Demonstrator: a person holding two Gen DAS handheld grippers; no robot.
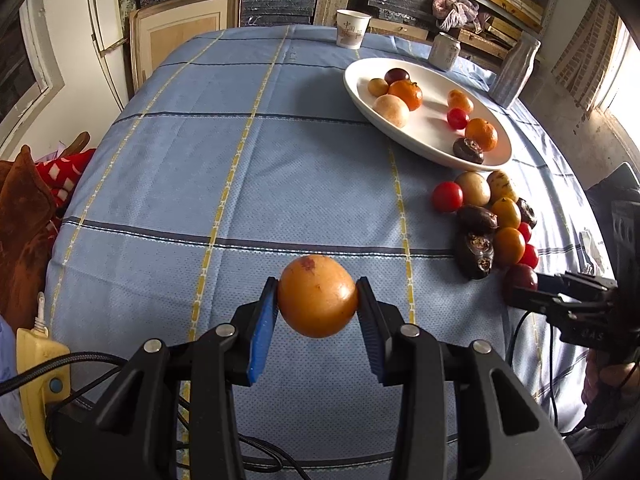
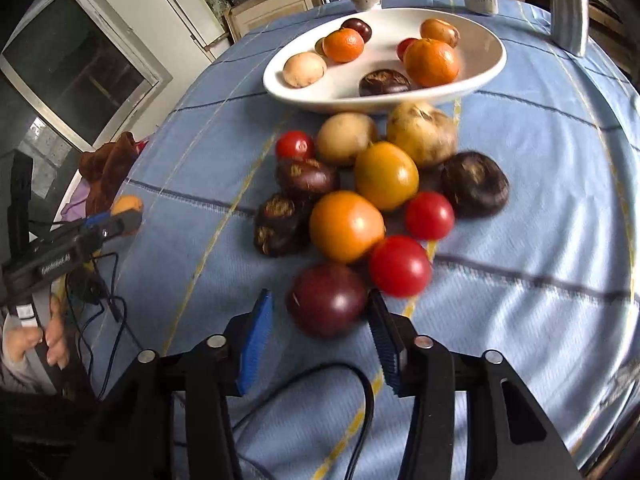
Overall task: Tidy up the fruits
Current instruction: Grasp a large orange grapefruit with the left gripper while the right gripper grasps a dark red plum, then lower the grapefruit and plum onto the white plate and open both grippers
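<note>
My left gripper [image 1: 317, 296] is shut on an orange-brown round fruit [image 1: 318, 295] and holds it above the blue checked tablecloth [image 1: 240, 184]; it also shows in the right wrist view [image 2: 127, 205]. My right gripper [image 2: 320, 308] is open with its jaws on either side of a dark purple plum [image 2: 327, 300] that lies on the cloth. Behind the plum is a pile of loose fruit [image 2: 384, 176]: red tomatoes, orange and yellow fruits, dark wrinkled ones. A white oval bowl [image 2: 304, 94] beyond holds several fruits, and shows in the left wrist view [image 1: 424, 148] too.
A paper cup [image 1: 351, 29], a ceramic mug [image 1: 444, 51] and a grey ribbed vase [image 1: 514, 72] stand at the table's far edge. Black cables [image 2: 348, 392] lie on the near cloth. A yellow power strip [image 1: 38, 384] and brown cloth [image 1: 24, 216] sit at the left.
</note>
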